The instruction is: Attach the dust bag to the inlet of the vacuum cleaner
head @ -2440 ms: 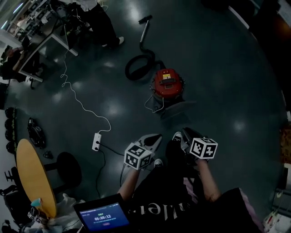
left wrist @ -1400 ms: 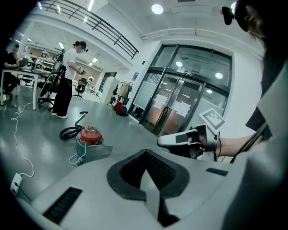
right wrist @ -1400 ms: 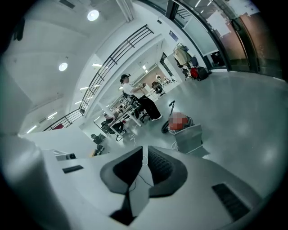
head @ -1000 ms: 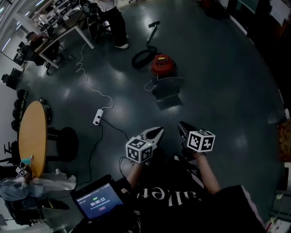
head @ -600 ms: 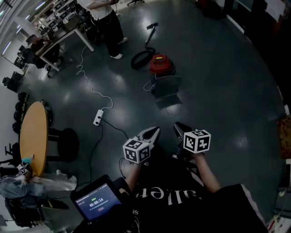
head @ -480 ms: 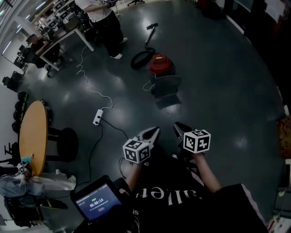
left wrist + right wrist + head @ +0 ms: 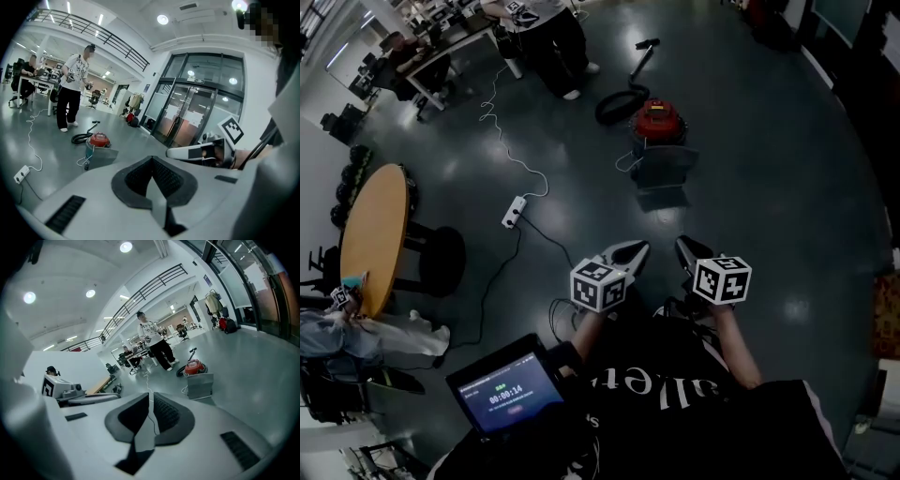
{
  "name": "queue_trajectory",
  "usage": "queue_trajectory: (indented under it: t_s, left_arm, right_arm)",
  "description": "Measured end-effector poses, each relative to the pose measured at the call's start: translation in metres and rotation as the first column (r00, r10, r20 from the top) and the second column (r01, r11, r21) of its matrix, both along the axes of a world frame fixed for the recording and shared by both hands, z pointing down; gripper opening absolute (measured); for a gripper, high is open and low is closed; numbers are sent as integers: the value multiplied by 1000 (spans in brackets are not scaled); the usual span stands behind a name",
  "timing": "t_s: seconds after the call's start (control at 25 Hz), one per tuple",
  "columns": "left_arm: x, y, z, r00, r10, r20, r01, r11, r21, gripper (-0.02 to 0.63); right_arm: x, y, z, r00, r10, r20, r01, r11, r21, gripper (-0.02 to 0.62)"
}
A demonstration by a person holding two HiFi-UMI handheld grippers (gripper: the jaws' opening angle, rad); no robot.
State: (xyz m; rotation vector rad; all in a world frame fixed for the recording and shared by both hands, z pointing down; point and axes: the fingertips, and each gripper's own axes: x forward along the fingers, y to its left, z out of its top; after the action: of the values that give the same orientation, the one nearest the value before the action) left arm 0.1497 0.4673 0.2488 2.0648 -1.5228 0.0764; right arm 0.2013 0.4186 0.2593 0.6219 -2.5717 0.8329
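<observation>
Item: my left gripper (image 7: 637, 249) and right gripper (image 7: 683, 247), both closed and empty. The vacuum cleaner (image 7: 660, 119) stands well ahead. Grey panel, probably the dust bag (image 7: 665, 167), leans against its near side, marginally closer to my right.

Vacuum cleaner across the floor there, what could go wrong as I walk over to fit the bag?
1. A black cable runs from the power strip toward your feet, so it could trip you.
2. A white cord lies looped beside the vacuum cleaner and the dust bag. It may snag when the bag is lifted.
3. The left gripper and right gripper are both shut and empty. Reaching in like that might just tip the bag over.
</observation>
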Motion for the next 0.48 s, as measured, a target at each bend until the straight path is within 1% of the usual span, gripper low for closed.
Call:
queue_trajectory:
  t_s: [0.24,0.48]
  left_arm:
    - [-8,-15,3,1000,0,10,0,1000,16,5]
    - [-10,-14,7,1000,11,1,-11,1000,15,5]
  right_arm:
    - [-6,-15,4,1000,-2,2,2,1000,19,46]
    - [-8,-14,8,1000,5,-9,-4,1000,19,46]
